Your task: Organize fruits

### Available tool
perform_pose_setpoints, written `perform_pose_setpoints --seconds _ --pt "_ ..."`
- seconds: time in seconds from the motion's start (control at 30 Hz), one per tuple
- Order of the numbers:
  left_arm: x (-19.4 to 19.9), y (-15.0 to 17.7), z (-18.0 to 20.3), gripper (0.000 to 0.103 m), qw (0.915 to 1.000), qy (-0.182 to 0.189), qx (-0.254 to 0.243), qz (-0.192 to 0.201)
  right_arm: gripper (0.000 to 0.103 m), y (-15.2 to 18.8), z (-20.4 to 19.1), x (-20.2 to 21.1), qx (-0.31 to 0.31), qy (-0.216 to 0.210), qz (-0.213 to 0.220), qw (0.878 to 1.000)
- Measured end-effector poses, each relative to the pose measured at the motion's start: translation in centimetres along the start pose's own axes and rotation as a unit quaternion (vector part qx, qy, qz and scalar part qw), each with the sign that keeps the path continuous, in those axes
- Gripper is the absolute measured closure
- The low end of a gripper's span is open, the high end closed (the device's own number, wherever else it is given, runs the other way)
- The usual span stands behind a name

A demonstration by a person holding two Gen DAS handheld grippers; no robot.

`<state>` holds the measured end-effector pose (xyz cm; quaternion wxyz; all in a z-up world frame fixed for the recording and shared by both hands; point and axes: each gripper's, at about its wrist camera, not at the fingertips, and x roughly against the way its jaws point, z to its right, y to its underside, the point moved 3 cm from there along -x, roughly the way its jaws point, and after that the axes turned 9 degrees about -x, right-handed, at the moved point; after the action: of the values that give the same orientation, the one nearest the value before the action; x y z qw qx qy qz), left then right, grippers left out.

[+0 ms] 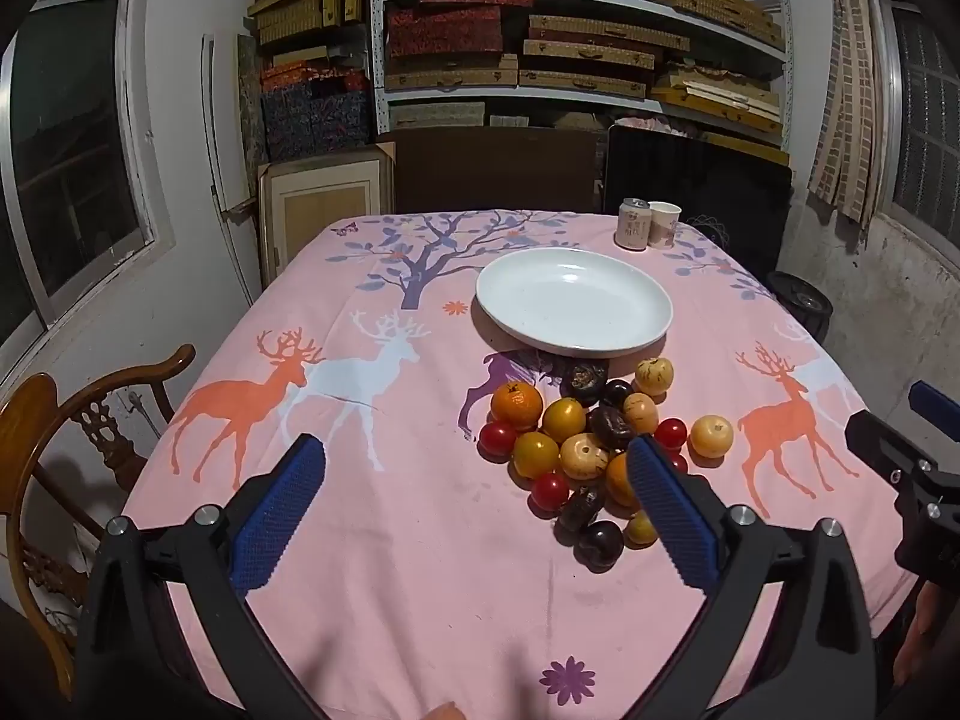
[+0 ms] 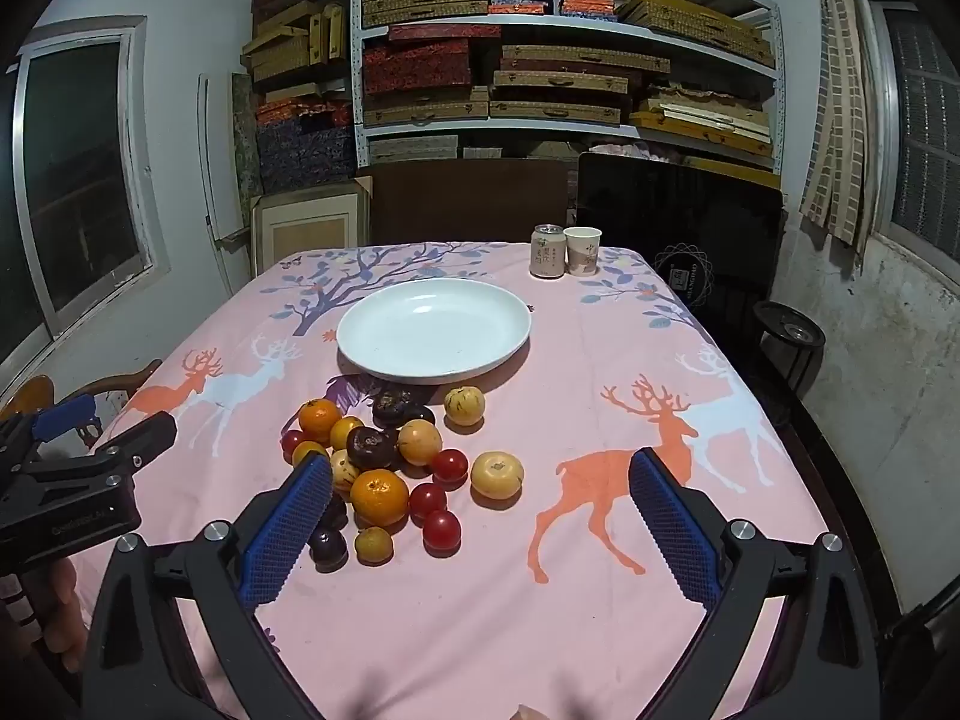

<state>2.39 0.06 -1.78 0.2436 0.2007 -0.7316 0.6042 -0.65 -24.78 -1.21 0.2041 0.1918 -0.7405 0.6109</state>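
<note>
Both tools are hovering over the near part of the worktop [image 2: 600,348], which is wearing a pink deer-print cloth. The left tool [image 1: 474,480] is standing with its jaws wide apart and nothing between the pads; the right tool [image 2: 480,498] is likewise spread wide and carrying nothing.

The fruit pile [image 2: 396,468] is lying loose on the cloth just near of the white plate [image 2: 360,354], which is holding nothing. No fruit is sitting on the plate yet, so the task appears to be at its opening step: choosing a first piece.

Count, as far as overlap allows: two oranges [image 2: 379,497], about four red tomatoes [image 2: 441,529], roughly five dark plums or similar dark fruit [image 2: 372,447], and several yellow or pale striped fruits [image 2: 497,474]; exact totals are uncertain because pieces are hiding one another. One drink can [image 2: 547,251] and one paper cup [image 2: 582,252] are standing side by side at the far right.

The next move is likely calling for lowering one tool over an outlying piece, such as the pale fruit standing apart on the right of the pile, and closing gently.
</note>
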Motion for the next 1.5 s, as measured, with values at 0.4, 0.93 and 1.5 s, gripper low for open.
perform_pose_setpoints --seconds 0.4,0.93,1.5 --pt "0.2 -0.1 -0.1 0.004 1.0000 -0.002 -0.004 0.007 0.004 -0.6 0.4 -0.2 -0.011 0.016 -0.002 1.000" --pt "0.4 -0.3 0.0 0.004 1.0000 -0.001 -0.007 0.003 0.004 0.0 0.4 -0.6 -0.011 0.017 -0.005 1.000" --pt "-0.7 1.1 0.5 0.004 1.0000 0.002 -0.006 -0.006 0.004 0.4 0.3 -1.1 -0.011 0.017 -0.012 1.000"
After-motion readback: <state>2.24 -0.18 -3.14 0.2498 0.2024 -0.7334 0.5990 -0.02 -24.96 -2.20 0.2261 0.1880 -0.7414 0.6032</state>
